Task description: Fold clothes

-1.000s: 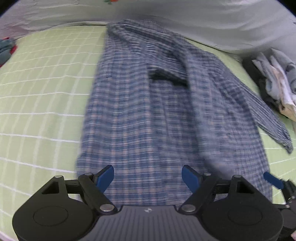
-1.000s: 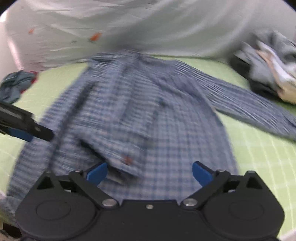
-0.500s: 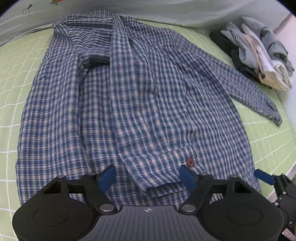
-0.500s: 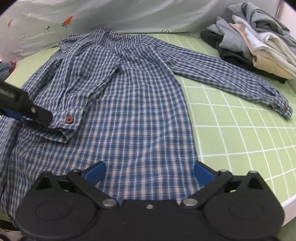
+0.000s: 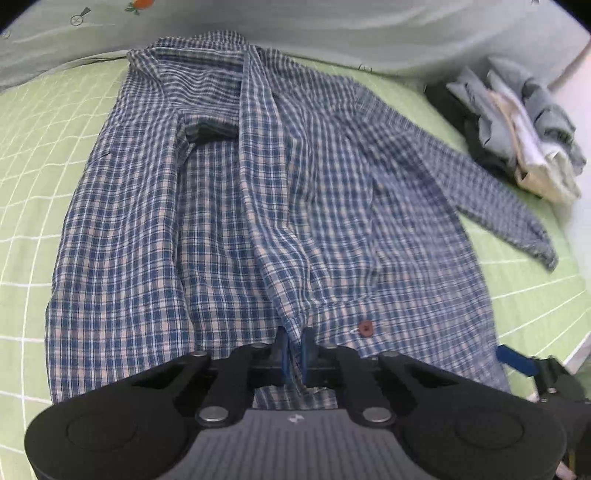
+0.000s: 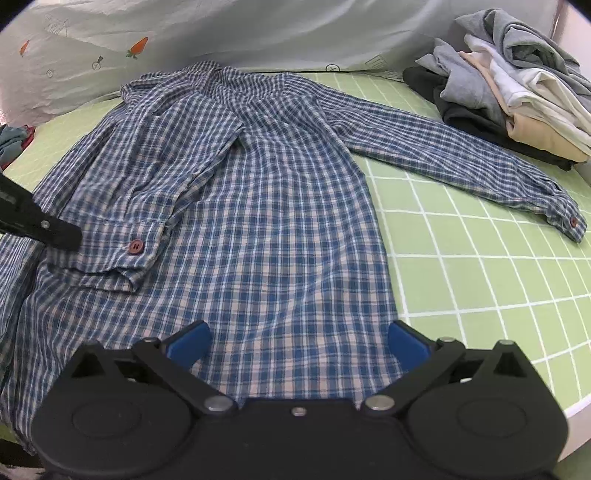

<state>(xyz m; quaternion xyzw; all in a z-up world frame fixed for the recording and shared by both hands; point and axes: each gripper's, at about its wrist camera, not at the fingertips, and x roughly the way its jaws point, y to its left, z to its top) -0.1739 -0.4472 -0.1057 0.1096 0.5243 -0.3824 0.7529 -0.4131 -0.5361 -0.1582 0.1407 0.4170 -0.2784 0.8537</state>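
Left claw [image 5: 294,345] pinching folded sleeve cuff [image 5: 343,325] of blue plaid cotton shirt [image 5: 229,206] — right claw [image 6: 297,338] wide, empty, nearer the hem.

No legible words, numbers or brand names appear in either view. The left gripper [image 5: 294,352] body carries a small pale emblem [image 5: 296,418] on its ribbed grey top, too small to read. The pale cloth [image 6: 258,33] behind the bed bears printed carrot motifs [image 6: 137,46] and small round marks [image 6: 332,68], plus a faint patch of print [image 6: 376,61] near its lower edge, unreadable.
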